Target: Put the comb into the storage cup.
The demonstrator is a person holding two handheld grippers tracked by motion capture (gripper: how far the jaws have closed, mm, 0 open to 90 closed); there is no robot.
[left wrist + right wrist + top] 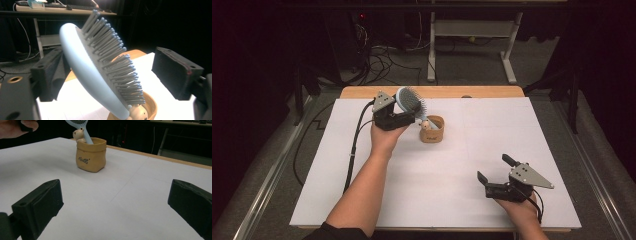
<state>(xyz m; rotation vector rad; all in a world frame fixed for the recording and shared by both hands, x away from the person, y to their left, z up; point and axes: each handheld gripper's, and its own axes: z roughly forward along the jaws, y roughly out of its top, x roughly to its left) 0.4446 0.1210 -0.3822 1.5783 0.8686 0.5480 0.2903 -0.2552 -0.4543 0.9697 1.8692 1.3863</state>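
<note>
Standing brush (409, 102) handle-down in cup (433, 129); left gripper (408, 118) wide open around brush, not gripping; right gripper (495, 173) open, empty, near cup; next, withdraw clear

left tool (409, 112) raised with jaws apart, right tool (494, 172) low, jaws spread.

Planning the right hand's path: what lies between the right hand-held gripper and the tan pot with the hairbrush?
Nothing: the right gripper view shows bare white table cover up to the tan pot.
</note>
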